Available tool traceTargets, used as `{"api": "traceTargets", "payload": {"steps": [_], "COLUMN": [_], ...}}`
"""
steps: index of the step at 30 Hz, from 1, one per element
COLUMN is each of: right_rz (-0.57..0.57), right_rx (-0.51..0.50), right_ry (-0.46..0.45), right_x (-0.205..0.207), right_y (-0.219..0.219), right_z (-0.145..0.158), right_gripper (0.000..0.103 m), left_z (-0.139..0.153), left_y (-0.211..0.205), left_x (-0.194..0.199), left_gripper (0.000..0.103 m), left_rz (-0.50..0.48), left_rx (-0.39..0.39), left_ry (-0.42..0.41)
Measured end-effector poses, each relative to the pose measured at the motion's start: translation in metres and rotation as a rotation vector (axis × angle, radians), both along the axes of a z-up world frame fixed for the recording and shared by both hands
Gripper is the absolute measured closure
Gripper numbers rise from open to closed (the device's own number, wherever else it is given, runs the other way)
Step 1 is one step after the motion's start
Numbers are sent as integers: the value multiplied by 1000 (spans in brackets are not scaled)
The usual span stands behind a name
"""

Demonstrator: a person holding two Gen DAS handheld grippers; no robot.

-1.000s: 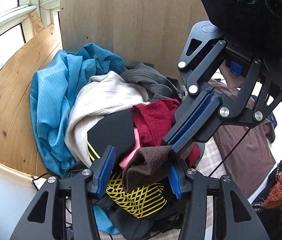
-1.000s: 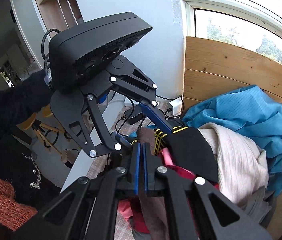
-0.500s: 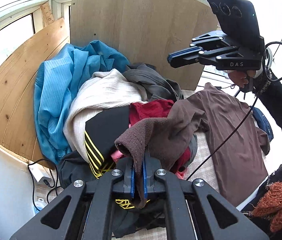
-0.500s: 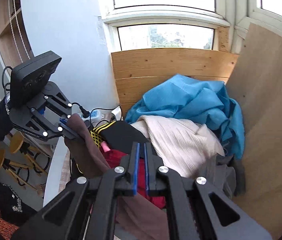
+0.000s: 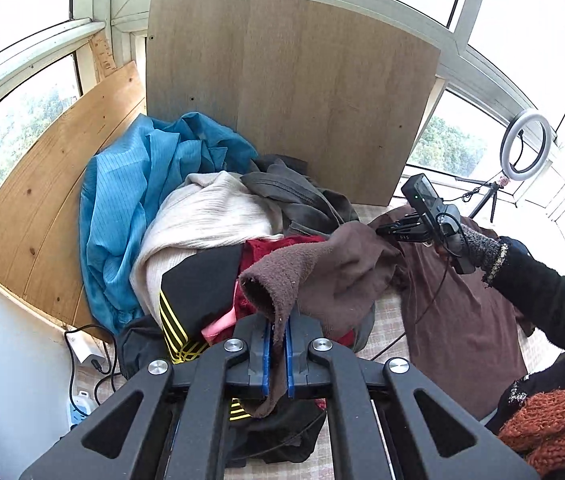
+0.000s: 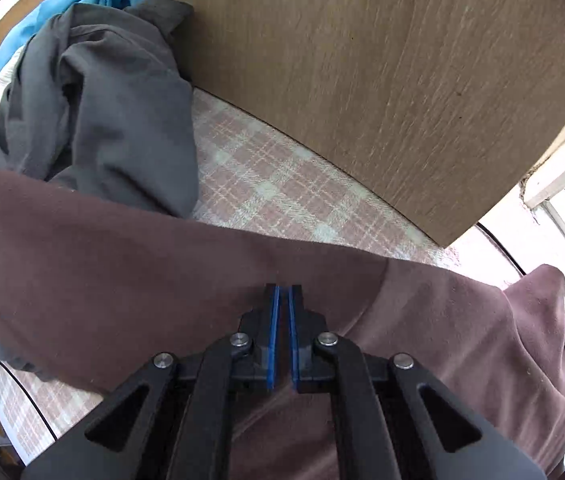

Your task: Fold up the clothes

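A brown long-sleeved shirt (image 5: 454, 304) lies spread on the checked table cover. My left gripper (image 5: 277, 320) is shut on the cuff of its sleeve (image 5: 282, 280), held up above the clothes pile. My right gripper (image 6: 281, 294) is shut on the same brown shirt (image 6: 122, 280) near the shoulder, with the sleeve stretched to the left across its view. The right gripper also shows in the left wrist view (image 5: 382, 230), far right, at the shirt's top edge.
A pile of clothes sits at left: blue shirt (image 5: 130, 200), cream sweater (image 5: 202, 220), grey garment (image 6: 94, 100), red garment (image 5: 266, 252), black one with yellow stripes (image 5: 194, 300). A wooden board (image 6: 362, 80) stands behind on the checked cover (image 6: 282, 192). A ring light (image 5: 524, 146) stands far right.
My left gripper closed on the brown cuff and drew back. My right gripper let go of the cuff, travelled right along the sleeve, and now grips the shirt near the shoulder.
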State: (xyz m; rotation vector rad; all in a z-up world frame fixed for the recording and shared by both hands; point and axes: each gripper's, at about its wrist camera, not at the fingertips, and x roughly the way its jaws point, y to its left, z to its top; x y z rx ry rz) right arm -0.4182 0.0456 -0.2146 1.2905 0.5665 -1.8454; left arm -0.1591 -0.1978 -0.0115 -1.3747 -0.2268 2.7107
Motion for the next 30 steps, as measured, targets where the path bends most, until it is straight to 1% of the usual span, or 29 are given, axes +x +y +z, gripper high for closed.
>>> {"api": "traceTargets", "payload": {"steps": [1, 2, 4, 5, 6, 7, 8, 9, 10, 11, 13, 15, 16, 18, 19, 20, 22, 25, 26, 28, 29, 30], "right_rz": [-7, -22, -88, -128, -163, -185, -179, -154, -133, -118, -89, -72, -76, -89, -91, -77, -38, -10, -27, -69, -111, -145], "right_rx": [-22, -62, -224, -277, -269, -219, -166, -139, -128, -110, -64, -54, -61, -10, 0, -16, -39, 37, 38, 39, 28, -6], "right_ry": [-9, -25, -87, -96, -77, -42, -15, -18, -53, -81, -75, -58, -17, 18, 32, 20, -64, -102, -108, -130, -163, -181], "right_x": [-6, -12, -28, -36, -42, -45, -44, -41, -40, -38, -34, -31, -31, -32, -28, -19, 2, 32, 32, 32, 28, 28], "right_y": [-2, 1, 27, 45, 59, 71, 78, 84, 87, 85, 74, 58, 52, 46, 48, 52, 59, 59, 59, 58, 64, 74], "right_z": [-1, 2, 25, 35, 40, 41, 40, 36, 29, 20, 2, -13, -12, -7, 0, 8, 14, 2, -2, -6, 0, 12], "right_gripper": [98, 98, 98, 98, 98, 98, 98, 98, 98, 98, 98, 99, 99, 99, 98, 98, 98, 98, 100, 99, 99, 99], "left_z": [0, -3, -10, -14, -17, -21, -24, -28, -31, -33, -30, -26, -25, -21, -19, -17, -10, 4, 10, 21, 27, 32], "left_y": [-1, -3, -8, -11, -13, -15, -16, -17, -17, -17, -19, -21, -21, -17, -15, -11, -2, 18, 25, 44, 55, 65], "left_x": [4, 6, 7, 7, 5, 4, 1, -2, -5, -6, -6, -6, -6, -9, -11, -12, -13, -8, -6, 2, 6, 10], "left_gripper": [99, 99, 99, 99, 99, 99, 99, 99, 99, 99, 99, 99, 99, 99, 99, 99, 99, 99, 99, 99, 99, 99], "left_rz": [6, 23, 54, 68, 74, 80, 87, 87, 88, 97, 101, 104, 106, 94, 87, 73, 41, -17, -33, -68, -86, -104], "left_rx": [8, -1, -8, -3, 0, 4, 4, 8, 5, 4, 12, 19, 23, 7, -2, -5, -10, -1, -6, -20, -30, -41], "left_ry": [-2, -17, -46, -58, -62, -66, -70, -77, -80, -83, -77, -69, -66, -63, -62, -53, -31, 8, 18, 37, 42, 47]}}
